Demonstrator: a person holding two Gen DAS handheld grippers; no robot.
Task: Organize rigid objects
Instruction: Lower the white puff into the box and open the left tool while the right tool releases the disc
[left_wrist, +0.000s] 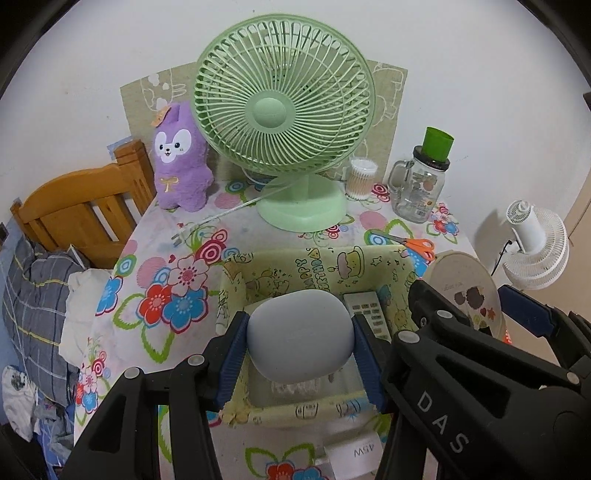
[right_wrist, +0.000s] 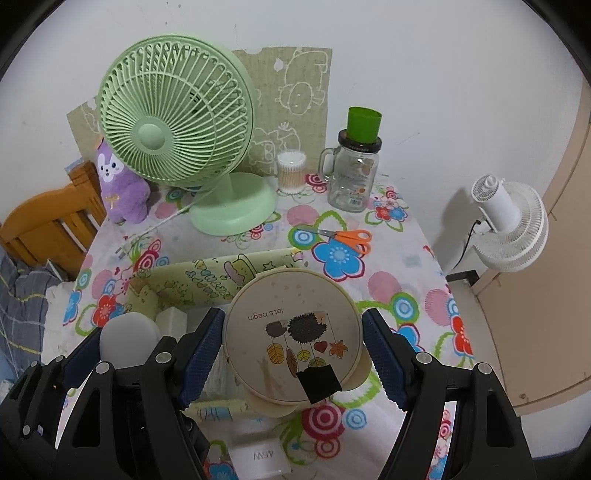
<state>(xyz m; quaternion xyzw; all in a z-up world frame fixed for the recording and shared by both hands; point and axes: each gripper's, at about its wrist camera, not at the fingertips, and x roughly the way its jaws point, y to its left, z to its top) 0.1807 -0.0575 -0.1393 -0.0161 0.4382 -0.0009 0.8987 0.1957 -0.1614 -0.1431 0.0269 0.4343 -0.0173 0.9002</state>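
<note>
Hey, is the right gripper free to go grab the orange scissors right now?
Probably not yet. The right gripper has the round tin between its fingers, apparently gripped. The orange scissors lie in the open on the tablecloth beyond it, nothing on them, so the path looks free once the tin is put down.

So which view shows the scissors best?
The right wrist view: the scissors lie fully visible, blades and orange handles, on the tablecloth behind the round tin. In the left wrist view they sit smaller at the box's far corner, still unobstructed.

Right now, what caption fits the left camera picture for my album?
Left tongs hold a grey pebble-shaped case over the cartoon box, green fan behind.
</note>
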